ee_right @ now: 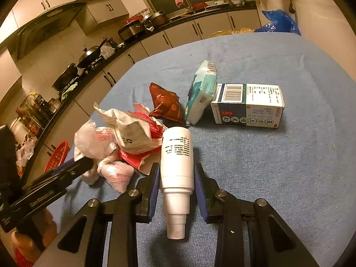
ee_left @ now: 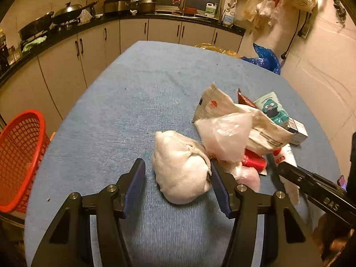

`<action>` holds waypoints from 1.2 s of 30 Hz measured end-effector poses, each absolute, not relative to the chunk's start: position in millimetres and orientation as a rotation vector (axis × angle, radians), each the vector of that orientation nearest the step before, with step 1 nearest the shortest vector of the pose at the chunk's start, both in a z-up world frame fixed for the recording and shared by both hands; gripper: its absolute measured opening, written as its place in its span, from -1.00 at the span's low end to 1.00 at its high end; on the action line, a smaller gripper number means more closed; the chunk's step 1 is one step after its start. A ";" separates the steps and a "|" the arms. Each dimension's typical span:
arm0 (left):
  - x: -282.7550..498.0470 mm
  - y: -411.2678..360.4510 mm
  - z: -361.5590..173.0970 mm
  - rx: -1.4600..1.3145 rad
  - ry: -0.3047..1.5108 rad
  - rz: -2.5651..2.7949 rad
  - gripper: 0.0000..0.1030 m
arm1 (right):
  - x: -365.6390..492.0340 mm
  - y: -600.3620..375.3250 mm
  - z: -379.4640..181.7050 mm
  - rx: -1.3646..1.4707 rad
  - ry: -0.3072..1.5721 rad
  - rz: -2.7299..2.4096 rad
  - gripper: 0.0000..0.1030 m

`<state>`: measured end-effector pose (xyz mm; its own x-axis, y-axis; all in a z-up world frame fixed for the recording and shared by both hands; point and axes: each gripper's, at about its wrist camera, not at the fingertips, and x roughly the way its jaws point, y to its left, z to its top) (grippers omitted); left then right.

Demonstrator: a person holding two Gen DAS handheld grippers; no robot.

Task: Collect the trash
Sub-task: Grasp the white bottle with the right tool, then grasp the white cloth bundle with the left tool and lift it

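Your left tongs (ee_left: 178, 184): spread around a crumpled white wad (ee_left: 181, 169) on the blue table (ee_left: 133, 102), right pad touching, left pad apart. Your right tongs (ee_right: 177, 187): clenched on a white bottle (ee_right: 177, 155) lying on the table. Wrapper pile (ee_right: 131, 133), box (ee_right: 248, 105): just beyond. Red basket (ee_left: 20, 155): at the table's left edge.

My left claw (ee_left: 178, 183) is glossy black with two dark blue ribbed pads (ee_left: 135, 184) and round silver screw heads. My right claw (ee_right: 177, 188) matches; at three o'clock in the left view its black side carries raised lettering.
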<state>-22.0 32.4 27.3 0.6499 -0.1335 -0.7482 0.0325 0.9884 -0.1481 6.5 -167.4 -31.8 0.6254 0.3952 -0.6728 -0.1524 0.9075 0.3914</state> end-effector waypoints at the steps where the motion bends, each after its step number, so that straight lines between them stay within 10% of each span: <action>1: -20.5 33.1 25.3 -0.132 0.860 -0.100 0.08 | 5.5 -168.3 -31.7 0.312 0.835 0.319 -0.37; 6: -27.7 37.2 23.6 -0.149 0.839 -0.121 -0.23 | -0.3 -168.8 -27.5 0.320 0.803 0.319 -0.37; 36: -81.6 43.5 44.0 -0.130 0.617 -0.067 -0.22 | -5.9 -174.8 -15.3 0.340 0.714 0.325 -0.37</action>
<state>-81.6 43.5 44.0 0.8140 -0.1010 -0.5720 0.0236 0.9897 -0.1411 -5.9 -174.8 -15.3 0.7108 0.4012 -0.5778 -0.1732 0.8959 0.4090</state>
